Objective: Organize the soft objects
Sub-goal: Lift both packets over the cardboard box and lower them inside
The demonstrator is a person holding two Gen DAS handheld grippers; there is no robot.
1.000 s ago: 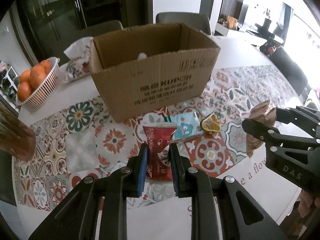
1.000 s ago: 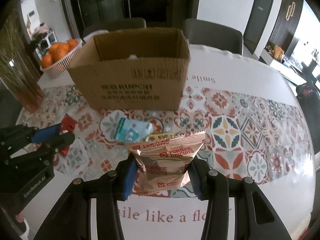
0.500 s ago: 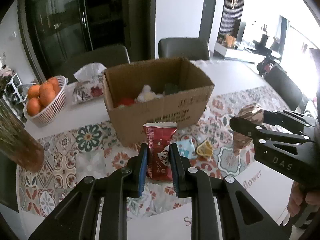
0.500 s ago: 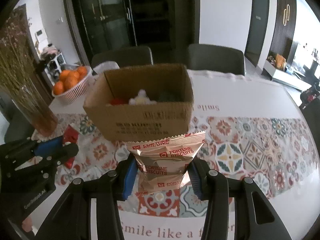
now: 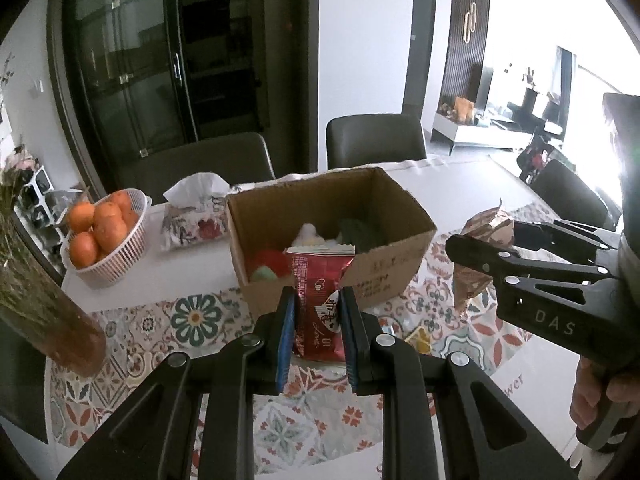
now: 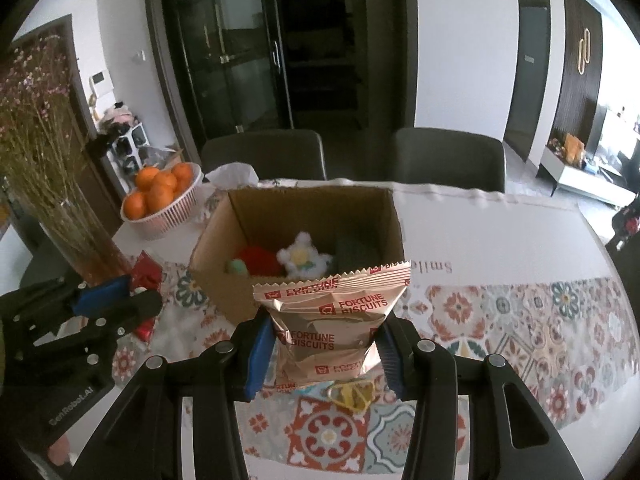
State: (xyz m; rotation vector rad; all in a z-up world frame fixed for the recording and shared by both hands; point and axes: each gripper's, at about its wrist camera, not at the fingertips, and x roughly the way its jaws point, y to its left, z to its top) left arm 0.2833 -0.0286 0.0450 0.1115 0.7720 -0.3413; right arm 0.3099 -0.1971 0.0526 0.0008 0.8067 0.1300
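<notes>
My left gripper [image 5: 318, 320] is shut on a red snack packet [image 5: 319, 300] and holds it up in front of the open cardboard box [image 5: 384, 268]. My right gripper [image 6: 326, 344] is shut on a Fortune Biscuits bag [image 6: 332, 320], also raised before the box [image 6: 218, 248]. Inside the box lie a white flower plush [image 6: 302, 260], a red soft item [image 6: 260, 262], a green ball [image 6: 236, 267] and a dark item [image 6: 354, 252]. The right gripper with its bag [image 5: 486, 232] shows at the right of the left wrist view. The left gripper [image 6: 132, 300] shows at the left of the right wrist view.
A yellow item [image 6: 352, 394] lies on the patterned table runner [image 6: 500, 320] below the bag. A basket of oranges [image 5: 102, 236] and a tissue pack [image 5: 192, 216] stand left of the box. A vase of dried flowers [image 6: 76, 232] stands at far left. Chairs [image 5: 376, 142] stand behind the table.
Both grippers have risen with their packets, so the view now looks down into the box and its contents show. The table items have dropped low in view.
</notes>
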